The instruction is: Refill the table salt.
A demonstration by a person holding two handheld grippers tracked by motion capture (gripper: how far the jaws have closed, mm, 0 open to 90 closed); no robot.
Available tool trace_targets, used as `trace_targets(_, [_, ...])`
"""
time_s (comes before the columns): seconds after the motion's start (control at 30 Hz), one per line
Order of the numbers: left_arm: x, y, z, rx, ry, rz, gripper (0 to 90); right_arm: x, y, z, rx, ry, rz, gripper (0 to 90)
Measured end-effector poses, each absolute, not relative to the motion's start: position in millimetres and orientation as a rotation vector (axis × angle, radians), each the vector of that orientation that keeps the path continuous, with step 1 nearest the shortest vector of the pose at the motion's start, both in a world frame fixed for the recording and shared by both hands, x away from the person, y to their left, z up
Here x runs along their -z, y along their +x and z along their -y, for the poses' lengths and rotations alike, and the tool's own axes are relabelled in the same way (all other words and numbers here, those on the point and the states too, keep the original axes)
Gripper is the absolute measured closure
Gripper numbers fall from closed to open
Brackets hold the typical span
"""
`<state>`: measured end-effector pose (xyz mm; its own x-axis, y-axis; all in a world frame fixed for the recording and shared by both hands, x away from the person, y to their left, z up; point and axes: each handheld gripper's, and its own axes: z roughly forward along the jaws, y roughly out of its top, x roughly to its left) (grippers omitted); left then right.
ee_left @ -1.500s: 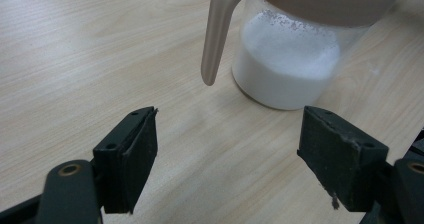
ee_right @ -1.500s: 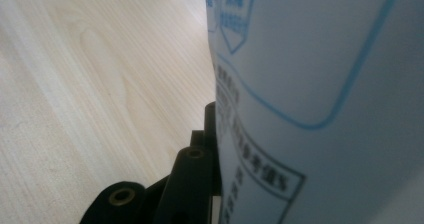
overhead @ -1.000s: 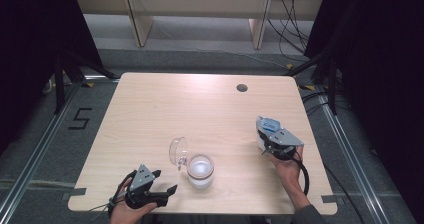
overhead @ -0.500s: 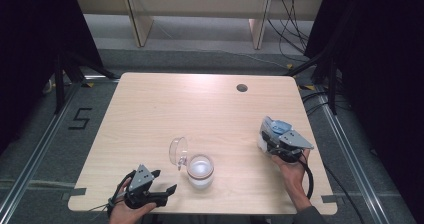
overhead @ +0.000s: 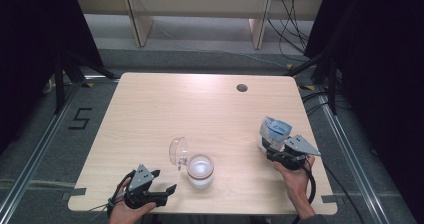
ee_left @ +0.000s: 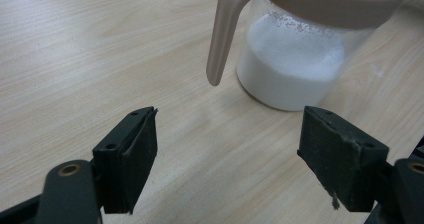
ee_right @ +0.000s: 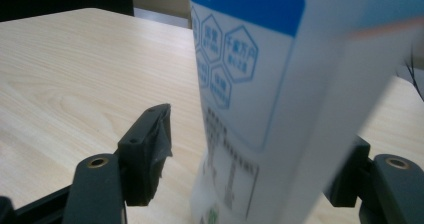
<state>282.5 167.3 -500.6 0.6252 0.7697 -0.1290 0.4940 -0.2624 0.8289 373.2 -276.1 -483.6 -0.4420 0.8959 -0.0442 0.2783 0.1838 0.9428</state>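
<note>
A clear jar [overhead: 200, 170] half full of white powder stands near the table's front edge, its hinged lid [overhead: 177, 151] flipped open to the left. My left gripper [overhead: 164, 180] lies open just left of it; the left gripper view has the jar [ee_left: 295, 69] and its beige handle [ee_left: 225, 34] beyond the wide jaws of the left gripper [ee_left: 230, 154]. A white and blue bag [overhead: 274, 130] stands upright at the right side. My right gripper [overhead: 267, 150] has just been opening; the bag [ee_right: 260, 84] is between the jaws, and the left pad [ee_right: 147, 149] is off it.
The light wooden table [overhead: 200, 109] has a round cable hole [overhead: 242, 88] at the back right. Its right edge runs close behind my right hand [overhead: 295, 179]. Dark curtains and a wooden shelf frame [overhead: 200, 14] stand beyond the table.
My right gripper has shifted a little right and toward the near edge, and its jaws have spread away from the bag. The left gripper and the jar have stayed put.
</note>
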Motion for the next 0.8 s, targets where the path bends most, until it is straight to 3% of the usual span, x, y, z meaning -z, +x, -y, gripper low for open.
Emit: trace_targets(0.8, [500,286,-170,-0.387,1.905,-1.021,22.9,483,330,284,-1.213,1.172,-1.953,26.7])
